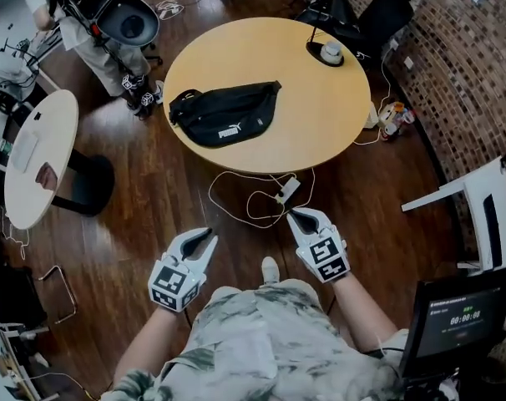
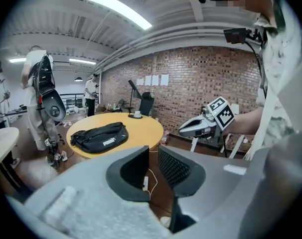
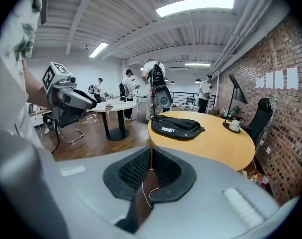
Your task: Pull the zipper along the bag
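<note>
A black waist bag [image 1: 228, 113] lies flat on the left part of a round wooden table [image 1: 320, 107], with a white logo facing the near edge. It also shows in the left gripper view [image 2: 100, 136] and the right gripper view [image 3: 178, 125]. Its zipper is too small to make out. Both grippers hang over the floor, well short of the table. My left gripper [image 1: 208, 238] [image 2: 153, 152] is open with a narrow gap and nothing in it. My right gripper [image 1: 293, 214] [image 3: 151, 149] is shut, tips touching, on nothing.
A white cup on a dark base [image 1: 331, 53] sits at the table's far side. A power strip with cables [image 1: 286, 192] lies on the floor before the table. A small white table [image 1: 36, 153] stands left, a white chair [image 1: 487, 215] right, a person with gear [image 1: 103, 23] behind.
</note>
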Tool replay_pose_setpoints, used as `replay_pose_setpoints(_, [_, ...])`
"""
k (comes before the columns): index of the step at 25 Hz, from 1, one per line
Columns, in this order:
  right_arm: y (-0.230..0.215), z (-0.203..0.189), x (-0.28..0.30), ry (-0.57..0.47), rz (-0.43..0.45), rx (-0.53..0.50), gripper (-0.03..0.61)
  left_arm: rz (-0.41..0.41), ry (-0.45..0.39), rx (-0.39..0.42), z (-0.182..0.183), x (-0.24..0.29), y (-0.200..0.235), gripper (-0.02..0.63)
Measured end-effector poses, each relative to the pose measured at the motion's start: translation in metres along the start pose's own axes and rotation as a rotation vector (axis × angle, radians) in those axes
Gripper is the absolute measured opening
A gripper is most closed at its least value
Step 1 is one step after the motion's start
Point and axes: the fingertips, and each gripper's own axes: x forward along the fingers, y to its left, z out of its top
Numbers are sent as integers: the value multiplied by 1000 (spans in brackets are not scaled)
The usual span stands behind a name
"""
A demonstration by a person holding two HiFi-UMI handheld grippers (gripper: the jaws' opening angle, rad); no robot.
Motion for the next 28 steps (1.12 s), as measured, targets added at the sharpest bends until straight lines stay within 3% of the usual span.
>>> replay_pose_setpoints(9, [123,-15,-88,-24,-35,30,18,-189,-138,-1,-12,-94,-93,60])
replay_pose_setpoints(16, [230,-37,-143,4,20,62,18,-239,-116,-3,-65,-165,-133,60])
replay_pose_setpoints(23, [259,-28,-185,-45,60,3,18,-216,-140,-6,-64,-201,-167,60])
replay_pose_setpoints(28, [255,-33,-214,-68,78,-21,18,-223,-163,-14,-57,-189,-213,60])
